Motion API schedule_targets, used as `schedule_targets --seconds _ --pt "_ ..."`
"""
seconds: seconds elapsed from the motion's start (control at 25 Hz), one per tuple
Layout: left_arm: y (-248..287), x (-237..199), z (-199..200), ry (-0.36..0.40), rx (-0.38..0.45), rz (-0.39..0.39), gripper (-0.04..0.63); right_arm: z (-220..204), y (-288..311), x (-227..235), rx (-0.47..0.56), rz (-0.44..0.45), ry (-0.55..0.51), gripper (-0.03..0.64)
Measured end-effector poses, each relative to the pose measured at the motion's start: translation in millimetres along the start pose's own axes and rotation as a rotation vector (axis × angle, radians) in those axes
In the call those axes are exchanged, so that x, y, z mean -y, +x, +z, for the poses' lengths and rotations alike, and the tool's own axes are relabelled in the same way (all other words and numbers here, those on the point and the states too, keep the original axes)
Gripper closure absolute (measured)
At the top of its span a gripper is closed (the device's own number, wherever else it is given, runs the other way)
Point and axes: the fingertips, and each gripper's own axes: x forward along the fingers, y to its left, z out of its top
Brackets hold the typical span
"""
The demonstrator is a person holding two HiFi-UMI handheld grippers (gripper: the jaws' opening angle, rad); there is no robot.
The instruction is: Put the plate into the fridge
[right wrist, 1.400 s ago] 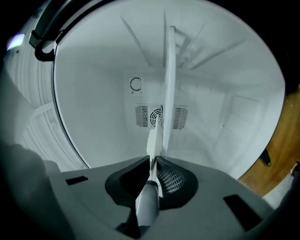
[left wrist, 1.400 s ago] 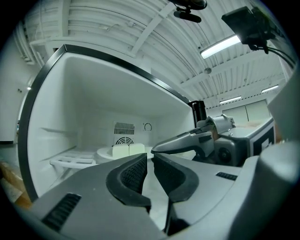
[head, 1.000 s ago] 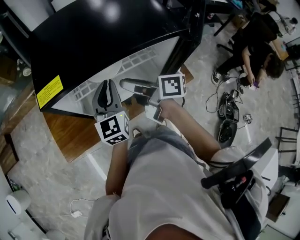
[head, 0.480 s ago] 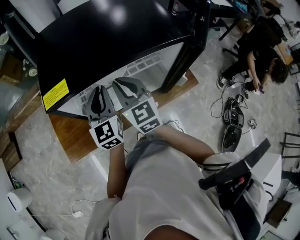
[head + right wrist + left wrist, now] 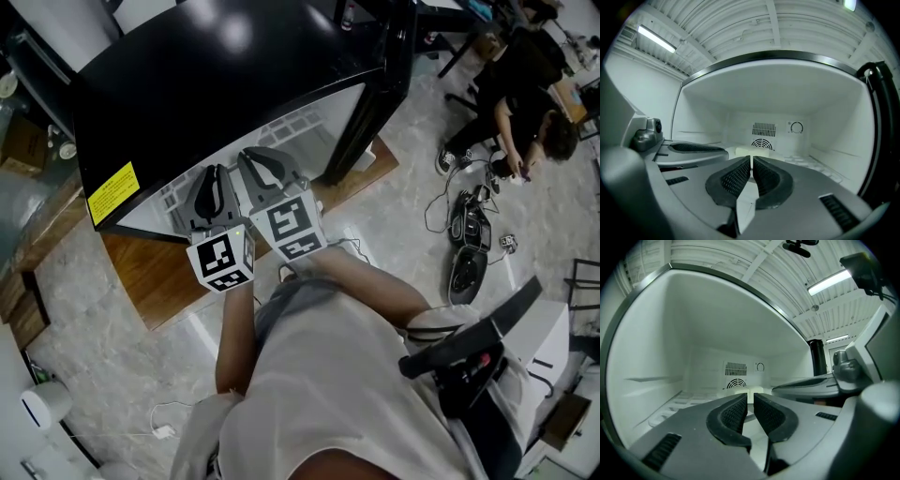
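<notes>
Pale marbled floor (image 5: 103, 347) is seen round a wooden board (image 5: 155, 277), on which a black fridge (image 5: 234, 84) stands with its door (image 5: 380, 94) swung open. Both claws are held side by side in the opening, pointed level into the white compartment.

The plate (image 5: 743, 151) is taken to be the pale, shallow thing lying low in the compartment. It sits just beyond the claw tips and in front of the fan grille (image 5: 763, 144) on the back wall. It is gripped by neither claw. The left claw (image 5: 750, 400) is kept narrowly parted, with a slit left between its pads and nothing in it. The right claw (image 5: 752, 162) has just been closing and is now all but pressed together, with nothing pinched there either.

The main step is judged done, since the plate is inside and set down. What is left is thought to be the drawing back of both claws from the opening, and perhaps the shutting of the door.

The plate is laid flat, face up, and is seen edge-on. Being round, as far as can be told, it has no true long axis. Its broad spread is shown running from side wall to side wall.
</notes>
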Motion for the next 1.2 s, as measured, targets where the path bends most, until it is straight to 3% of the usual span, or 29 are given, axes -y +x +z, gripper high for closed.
schedule_targets --seconds 0.36,0.48,0.64,0.92,1.2 --pt "-13 10 10 -0.001 0.031 0.011 0.538 6 -24 8 0.055 -0.001 0.034 0.594" --pt "-29 15 8 -0.009 0.034 0.013 0.538 3 -41 0 0.062 0.044 0.066 0.597" --pt "-48 33 0 -0.025 0.016 -0.035 0.545 -4 -64 -12 0.04 0.084 0.033 0.6" --pt "-51 29 -9 -0.021 0.003 -0.037 0.545 -8 -79 -9 0.062 0.028 0.082 0.601" --pt "-48 30 -12 -0.044 -0.003 -0.053 0.545 1 -75 -6 0.088 0.007 0.04 0.601"
